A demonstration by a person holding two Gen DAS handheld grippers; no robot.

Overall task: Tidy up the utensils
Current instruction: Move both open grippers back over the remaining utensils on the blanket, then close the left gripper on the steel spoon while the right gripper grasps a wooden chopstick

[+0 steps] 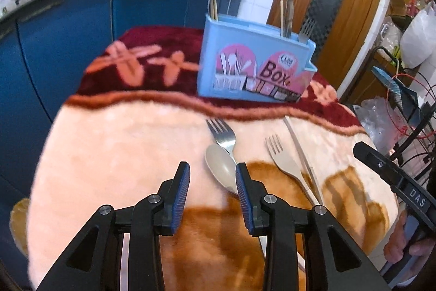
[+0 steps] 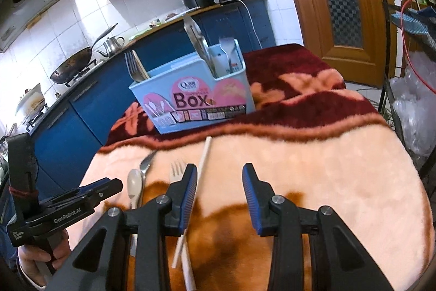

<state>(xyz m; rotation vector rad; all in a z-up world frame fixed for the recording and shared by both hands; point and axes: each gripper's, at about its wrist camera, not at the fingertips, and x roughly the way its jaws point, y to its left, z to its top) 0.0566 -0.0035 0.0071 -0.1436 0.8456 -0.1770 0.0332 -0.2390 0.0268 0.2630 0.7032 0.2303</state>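
Hiding the beige spoon (image 1: 220,168) handle, seemingly: left gripper (image 1: 212,176).

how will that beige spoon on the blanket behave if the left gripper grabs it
The beige spoon looks like matte plastic, so probably light and stiff. Its rounded bowl may slip between the pads, and its handle seems to overlap the metal fork, which might shift. The plush blanket should keep it from sliding.

right tool (image 2: 219,176) agape | chopstick (image 2: 203,160) beside | box (image 2: 196,100) beyond
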